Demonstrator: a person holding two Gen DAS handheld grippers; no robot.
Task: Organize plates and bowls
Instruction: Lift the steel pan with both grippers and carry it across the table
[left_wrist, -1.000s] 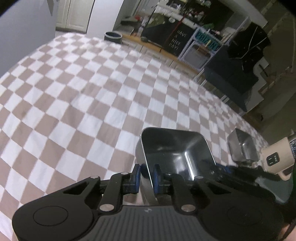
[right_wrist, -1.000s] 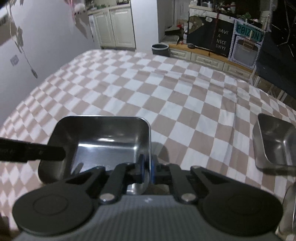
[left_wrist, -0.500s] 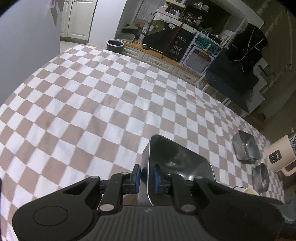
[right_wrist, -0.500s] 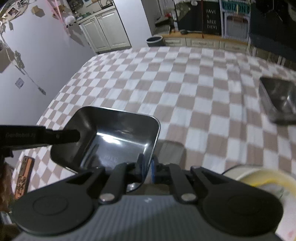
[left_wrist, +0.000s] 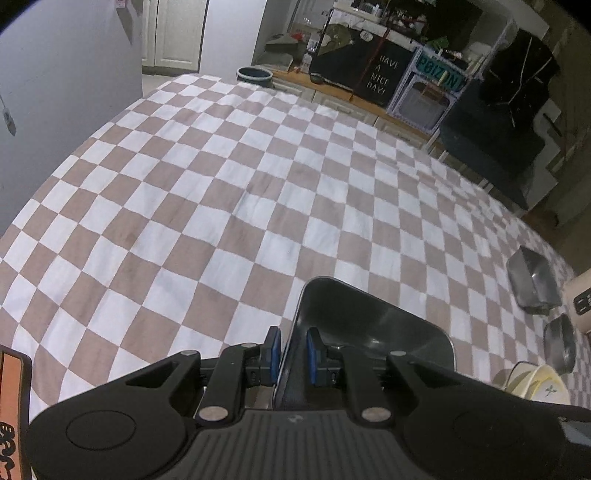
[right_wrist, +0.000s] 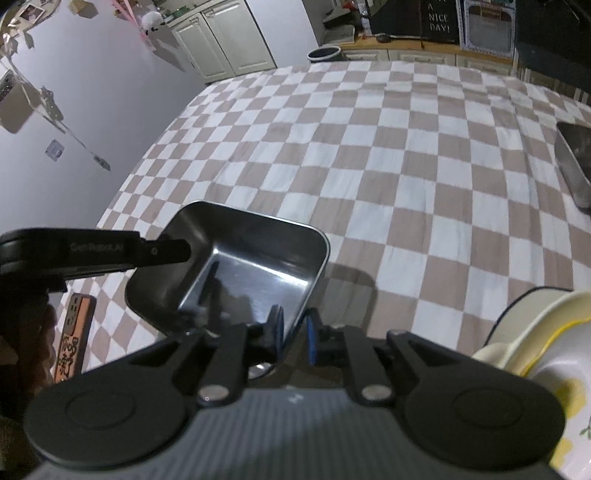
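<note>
Both hand-held grippers, left (left_wrist: 291, 349) and right (right_wrist: 295, 332), pinched opposite walls of steel tray (right_wrist: 236, 266) above desk (right_wrist: 369, 155). Risk: uneven pull could twist tray free.

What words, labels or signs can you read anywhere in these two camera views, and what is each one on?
"HAVE A NICE DAY!" on the black sign board against the far wall.
"POIZON" on the teal label atop the white-framed box.
"GenRobot.AI", faint, on the left gripper's arm in the right wrist view.
Characters on the orange phone case: too distorted to read.
Markings on the beige appliance: too small to read.
</note>
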